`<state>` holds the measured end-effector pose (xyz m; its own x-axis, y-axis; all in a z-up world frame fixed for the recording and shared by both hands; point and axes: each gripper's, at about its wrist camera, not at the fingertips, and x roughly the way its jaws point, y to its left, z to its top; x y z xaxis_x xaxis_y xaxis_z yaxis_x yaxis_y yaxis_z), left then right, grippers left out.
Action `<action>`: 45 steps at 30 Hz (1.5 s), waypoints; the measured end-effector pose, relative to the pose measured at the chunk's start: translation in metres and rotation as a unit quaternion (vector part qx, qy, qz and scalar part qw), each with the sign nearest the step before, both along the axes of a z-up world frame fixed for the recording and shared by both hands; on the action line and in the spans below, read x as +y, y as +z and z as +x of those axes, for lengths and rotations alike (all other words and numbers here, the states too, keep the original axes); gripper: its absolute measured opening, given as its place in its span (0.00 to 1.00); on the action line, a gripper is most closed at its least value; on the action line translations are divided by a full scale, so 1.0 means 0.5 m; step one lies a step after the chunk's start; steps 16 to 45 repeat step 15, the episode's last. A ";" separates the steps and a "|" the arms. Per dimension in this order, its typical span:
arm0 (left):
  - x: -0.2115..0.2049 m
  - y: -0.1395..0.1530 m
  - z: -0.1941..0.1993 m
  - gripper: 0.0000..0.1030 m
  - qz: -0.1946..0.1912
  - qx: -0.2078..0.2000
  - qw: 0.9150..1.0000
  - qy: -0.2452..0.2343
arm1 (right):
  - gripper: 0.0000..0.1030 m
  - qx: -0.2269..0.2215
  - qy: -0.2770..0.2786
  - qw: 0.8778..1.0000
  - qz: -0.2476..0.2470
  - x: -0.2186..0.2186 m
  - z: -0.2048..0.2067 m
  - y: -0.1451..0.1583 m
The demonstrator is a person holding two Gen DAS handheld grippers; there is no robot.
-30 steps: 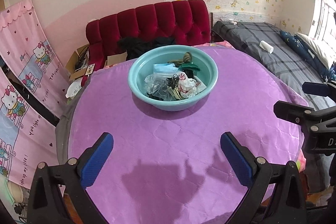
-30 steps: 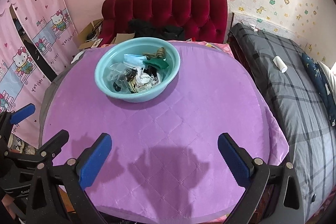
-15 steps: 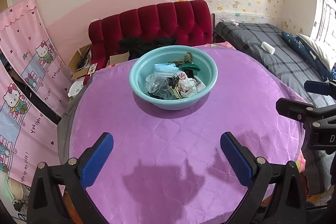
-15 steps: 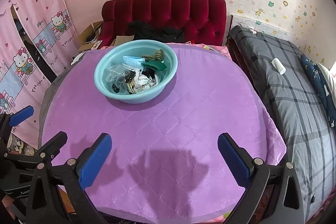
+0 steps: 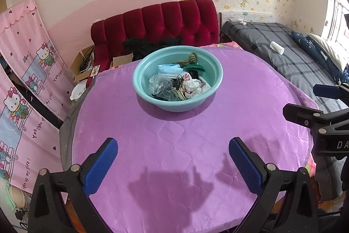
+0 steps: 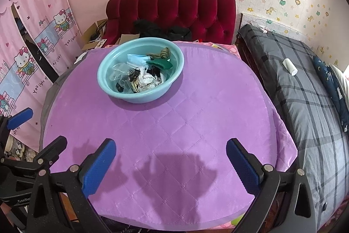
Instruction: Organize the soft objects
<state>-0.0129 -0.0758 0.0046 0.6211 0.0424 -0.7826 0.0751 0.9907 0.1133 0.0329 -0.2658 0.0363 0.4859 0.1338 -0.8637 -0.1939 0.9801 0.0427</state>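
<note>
A light blue basin point(image 5: 139, 78) point(image 6: 104, 80) stands on the far part of a round table with a purple quilted cover point(image 5: 174, 134) point(image 6: 185, 123). It holds a heap of soft things: clear plastic bags point(image 5: 158, 85), a blue face mask point(image 5: 169, 68), a green cloth piece point(image 5: 194, 68), a brown knotted rope point(image 5: 192, 57), black hair ties point(image 5: 177, 81). My left gripper point(image 5: 173, 158) is open and empty over the near part of the table. My right gripper point(image 6: 171, 157) is open and empty too, beside it to the right.
A red tufted sofa point(image 5: 157, 23) with dark clothes on it stands behind the table. A bed with a grey plaid cover point(image 6: 305, 91) runs along the right. Pink cartoon curtains point(image 5: 26, 71) hang at the left. Cardboard boxes point(image 5: 85, 60) sit by the sofa.
Both grippers have drawn back and risen slightly, so the basin looks a little farther away. The jaws stay open and nothing on the table has moved.
</note>
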 end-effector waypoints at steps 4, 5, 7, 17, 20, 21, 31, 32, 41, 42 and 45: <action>-0.003 0.005 -0.003 1.00 -0.001 -0.002 1.000 -0.001 | 1.00 -0.003 0.000 1.000 -0.001 0.000 -0.002 0.003; -0.003 0.005 -0.003 1.00 -0.001 -0.002 1.000 -0.001 | 1.00 -0.004 0.000 1.000 -0.001 0.000 -0.002 0.004; -0.004 0.005 -0.003 1.00 0.000 -0.002 1.000 0.000 | 1.00 -0.006 0.000 1.000 -0.002 0.001 -0.001 0.006; -0.003 0.007 0.000 1.00 0.000 -0.006 1.000 0.006 | 1.00 -0.009 -0.003 1.000 -0.003 -0.004 0.005 0.005; -0.003 0.007 0.000 1.00 0.000 -0.006 1.000 0.006 | 1.00 -0.009 -0.003 1.000 -0.003 -0.004 0.005 0.005; -0.003 0.007 0.000 1.00 0.000 -0.006 1.000 0.006 | 1.00 -0.009 -0.003 1.000 -0.003 -0.004 0.005 0.005; -0.003 0.007 0.000 1.00 0.000 -0.006 1.000 0.006 | 1.00 -0.009 -0.003 1.000 -0.003 -0.004 0.005 0.005; -0.003 0.007 0.000 1.00 0.000 -0.006 1.000 0.006 | 1.00 -0.009 -0.003 1.000 -0.003 -0.004 0.005 0.005; -0.003 0.007 0.000 1.00 0.000 -0.006 1.000 0.006 | 1.00 -0.009 -0.003 1.000 -0.003 -0.004 0.005 0.005; -0.003 0.007 0.000 1.00 0.000 -0.006 1.000 0.006 | 1.00 -0.009 -0.003 1.000 -0.003 -0.004 0.005 0.005; -0.003 0.007 0.000 1.00 0.000 -0.006 1.000 0.006 | 1.00 -0.009 -0.003 1.000 -0.003 -0.004 0.005 0.005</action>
